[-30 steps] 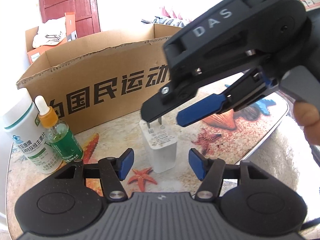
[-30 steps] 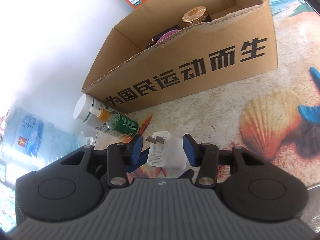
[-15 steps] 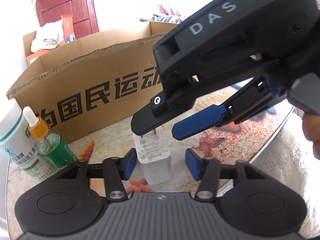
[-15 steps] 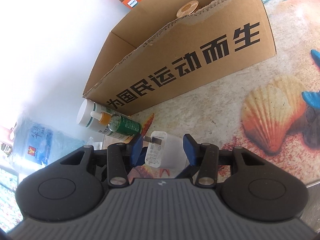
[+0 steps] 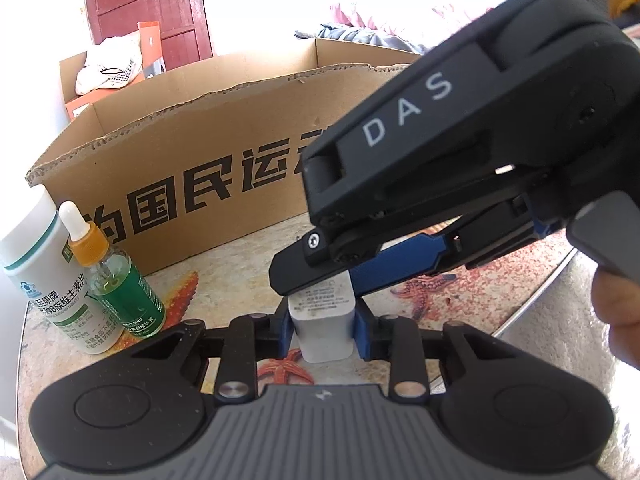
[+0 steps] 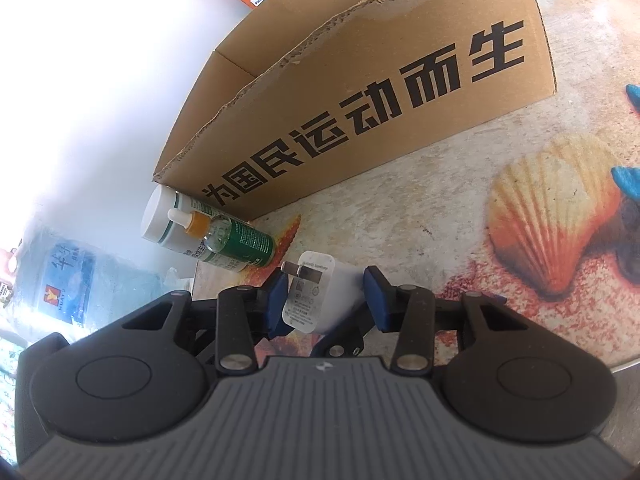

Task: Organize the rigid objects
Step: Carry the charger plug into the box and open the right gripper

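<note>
To your left, the white pill bottle point(image 5: 30, 280) and green dropper bottle point(image 5: 120, 284) stand touching at the table's edge point(image 5: 22, 344), near the cardboard box point(image 5: 200, 152). Your left gripper point(image 5: 323, 326) has just been closing and now pinches the white charger point(image 5: 325, 328) upright on the table. Your right gripper point(image 6: 325, 294) straddles the charger's top; whether its pads press, I cannot tell. Open tabletop lies right.

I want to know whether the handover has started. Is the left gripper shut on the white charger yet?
Shut on it. The left gripper has just been closing, and its blue pads now press both sides of the white charger, which stands upright on the table.
</note>
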